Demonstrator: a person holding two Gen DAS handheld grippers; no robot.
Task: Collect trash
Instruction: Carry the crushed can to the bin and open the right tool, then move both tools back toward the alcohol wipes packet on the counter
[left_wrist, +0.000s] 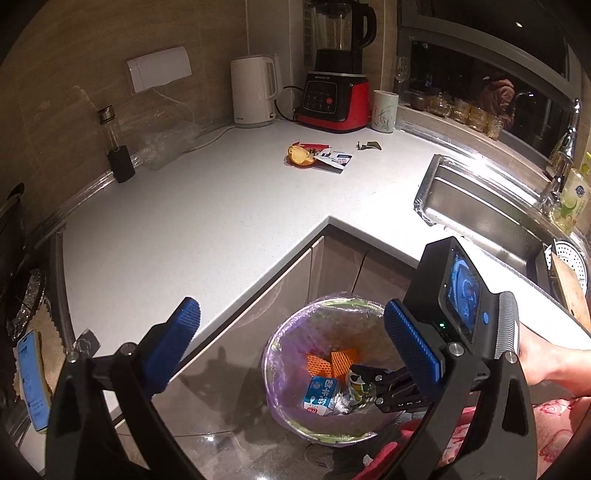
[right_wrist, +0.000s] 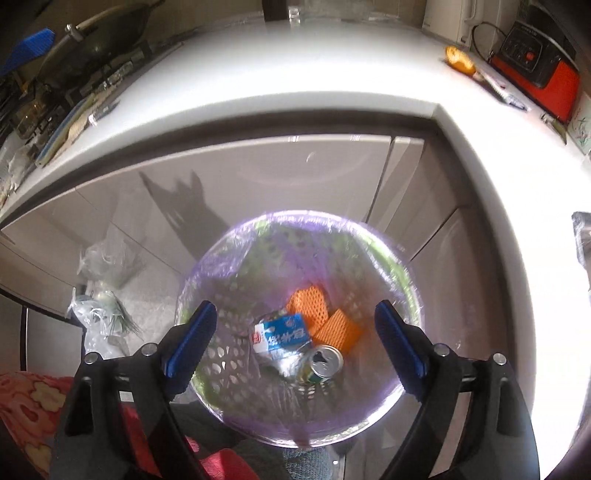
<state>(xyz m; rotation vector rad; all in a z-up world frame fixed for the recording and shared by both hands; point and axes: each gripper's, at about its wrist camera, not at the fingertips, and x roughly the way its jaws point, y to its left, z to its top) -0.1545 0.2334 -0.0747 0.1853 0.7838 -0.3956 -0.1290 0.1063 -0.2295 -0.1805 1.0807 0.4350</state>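
Trash bin (right_wrist: 295, 236) sits below your right gripper (right_wrist: 295, 343), fingers spread and empty; milk carton (right_wrist: 282, 334), can (right_wrist: 325, 363) and orange netting (right_wrist: 308, 304) are in. Left gripper (left_wrist: 291, 343): spread, empty. Remaining: peel (left_wrist: 300, 155) and wrappers (left_wrist: 338, 159) on the counter (left_wrist: 221, 206), well beyond the left fingers.

Left gripper (left_wrist: 291, 339): jaws spread wide, nothing between the blue pads (left_wrist: 177, 341); it is raised and tilted forward and downward. Right gripper (right_wrist: 295, 341): jaws likewise spread wide and empty, pointed steeply downward. In the left wrist view, the right gripper body (left_wrist: 461, 295) sits just to the right of the left gripper, at a lower level, with the person's bare forearm (left_wrist: 550, 363) extending behind it.
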